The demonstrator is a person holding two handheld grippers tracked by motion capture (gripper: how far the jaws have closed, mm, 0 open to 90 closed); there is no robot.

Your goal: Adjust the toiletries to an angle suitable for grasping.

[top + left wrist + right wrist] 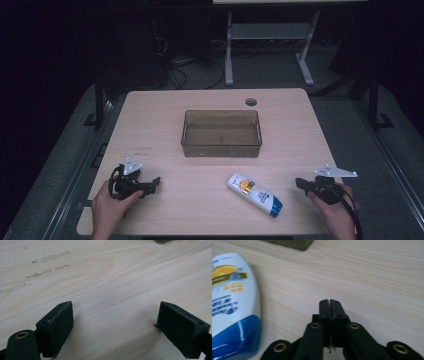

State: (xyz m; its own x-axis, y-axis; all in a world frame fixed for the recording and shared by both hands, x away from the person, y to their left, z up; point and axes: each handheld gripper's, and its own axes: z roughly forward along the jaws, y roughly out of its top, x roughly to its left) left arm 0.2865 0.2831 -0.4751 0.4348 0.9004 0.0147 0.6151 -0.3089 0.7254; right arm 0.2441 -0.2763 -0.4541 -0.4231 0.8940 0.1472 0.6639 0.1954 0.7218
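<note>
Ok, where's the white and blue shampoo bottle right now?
In the high view, the white and blue plastic shampoo bottle lies flat near the table's front edge, right of centre, between the brown translucent bin and the right claw.

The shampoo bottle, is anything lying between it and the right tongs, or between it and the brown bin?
Nothing visible. Bare table separates the shampoo bottle from the right tongs, shut to its right, and from the empty brown bin behind it.

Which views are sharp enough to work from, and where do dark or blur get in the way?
High view: table evenly lit, surroundings dark, bottle clear. Left gripper view: wood grain crisp, open jaws slightly soft. Right gripper view: the bottle beside the shut jaws is blurred, its small print unreadable.
</note>
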